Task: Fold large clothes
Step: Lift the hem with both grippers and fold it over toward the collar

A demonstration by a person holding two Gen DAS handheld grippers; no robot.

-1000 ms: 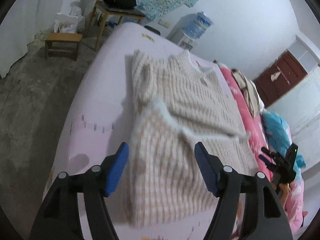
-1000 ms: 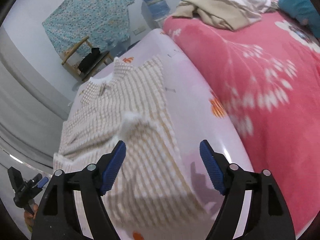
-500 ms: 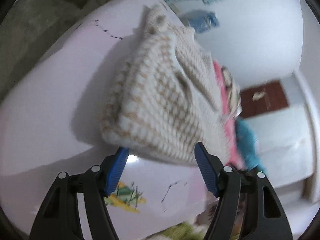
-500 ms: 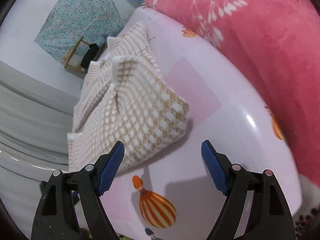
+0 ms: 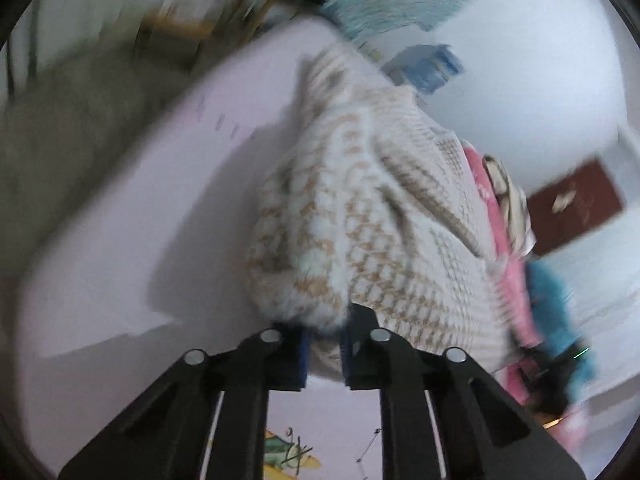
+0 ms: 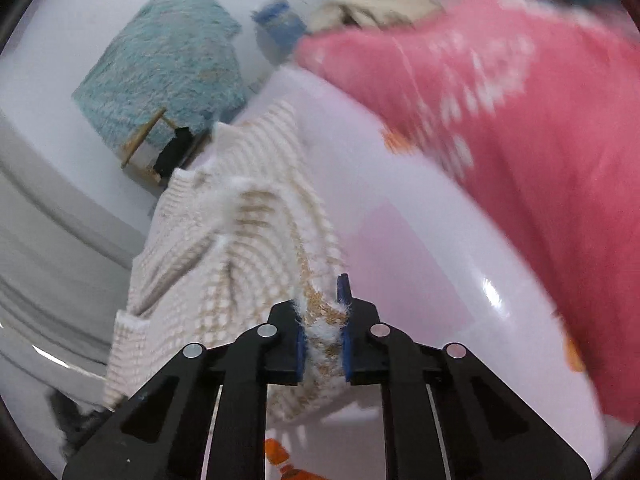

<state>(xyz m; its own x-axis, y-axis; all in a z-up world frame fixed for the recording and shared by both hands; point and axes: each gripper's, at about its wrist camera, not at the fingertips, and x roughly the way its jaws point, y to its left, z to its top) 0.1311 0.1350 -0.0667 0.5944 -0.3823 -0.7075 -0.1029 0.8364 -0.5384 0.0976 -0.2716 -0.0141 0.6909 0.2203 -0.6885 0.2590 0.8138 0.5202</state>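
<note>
On the pale lilac bed sheet (image 5: 120,240), the left gripper (image 5: 324,344) is pinching the near hem of the cream-and-tan knit sweater (image 5: 360,216), jaws just closed; the right gripper (image 6: 322,340) is clamping its other hem corner likewise, beside the pink blanket (image 6: 540,128).

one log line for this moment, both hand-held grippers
left hand-held gripper: just closed on sweater hem | right hand-held gripper: just closed on hem | sweater on bed

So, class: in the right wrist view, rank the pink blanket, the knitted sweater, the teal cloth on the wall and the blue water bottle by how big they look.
1. pink blanket
2. knitted sweater
3. teal cloth
4. blue water bottle
The cloth and bottle sit farther back, so true sizes stay unsure.
</note>
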